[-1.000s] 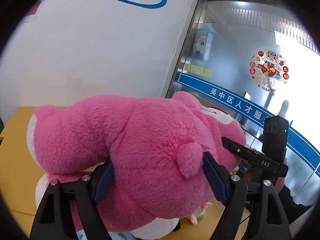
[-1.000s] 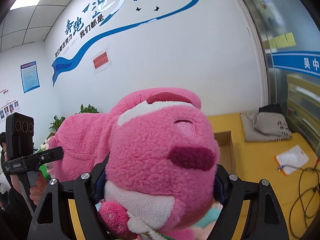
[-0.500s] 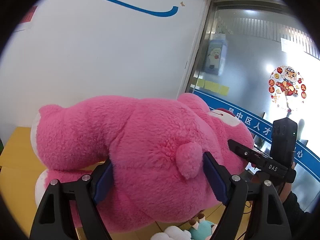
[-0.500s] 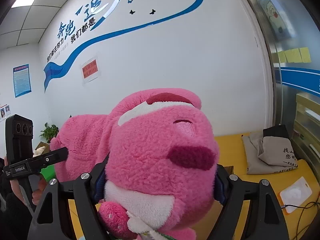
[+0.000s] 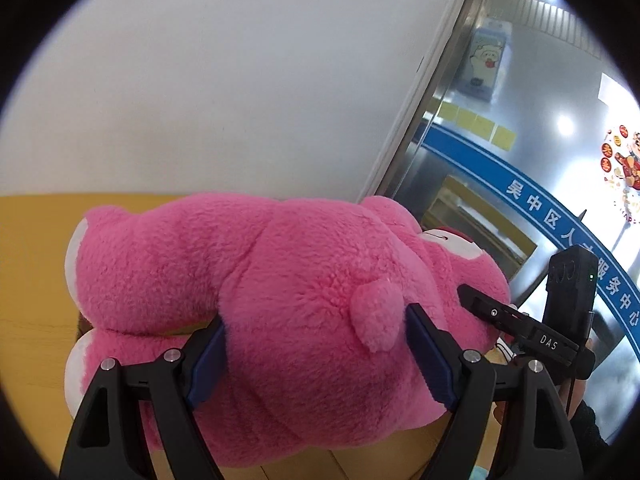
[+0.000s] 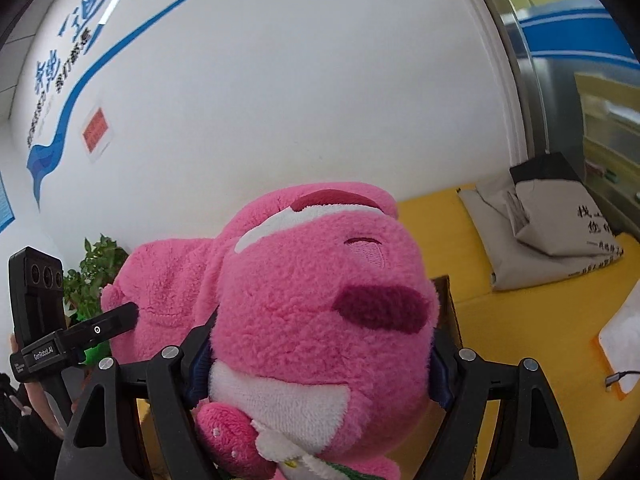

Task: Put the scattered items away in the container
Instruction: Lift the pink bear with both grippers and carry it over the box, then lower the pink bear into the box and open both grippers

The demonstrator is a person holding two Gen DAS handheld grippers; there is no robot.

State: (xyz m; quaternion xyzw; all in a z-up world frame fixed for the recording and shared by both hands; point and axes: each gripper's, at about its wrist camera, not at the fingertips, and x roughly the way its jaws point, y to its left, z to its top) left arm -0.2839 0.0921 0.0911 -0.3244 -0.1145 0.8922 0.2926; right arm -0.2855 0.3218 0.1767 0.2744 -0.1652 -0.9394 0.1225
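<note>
Between the near fingers: left gripper (image 5: 316, 356) clamps the rump of the large pink plush bear with white paw pads and a stub tail (image 5: 280, 280); blue pads sunk into the pile on both sides, jaws wide.
Right gripper (image 6: 316, 364): closed on the same bear's head (image 6: 320, 312) at cheek level, jaws wide, pads half buried in the fur.
Position of bear: carried between both grippers, above the yellow desk (image 5: 32, 264); whether any part rests on the desk cannot be told.
Handling, judged: soft and compressible, bulky, likely light for its size; not fragile; pile gives good friction, but the body would sag or fold if one end were released.
Hold points, judged: present two-end grip suits it; firm stuffing at rump and head, not the loose limbs or tail.
Long axis: runs from rump at the left gripper to head at the right gripper, roughly level, across the person's front.
Facing: in the right wrist view the muzzle and dark nose patch point towards the camera; legs trail to the left of the left wrist view.
Container: brown cardboard box (image 6: 450, 308), edge showing just behind the head.
Beyond: grey folded cloth bag (image 6: 552, 232) on the desk, well apart; white wall (image 5: 240, 80) behind.
</note>
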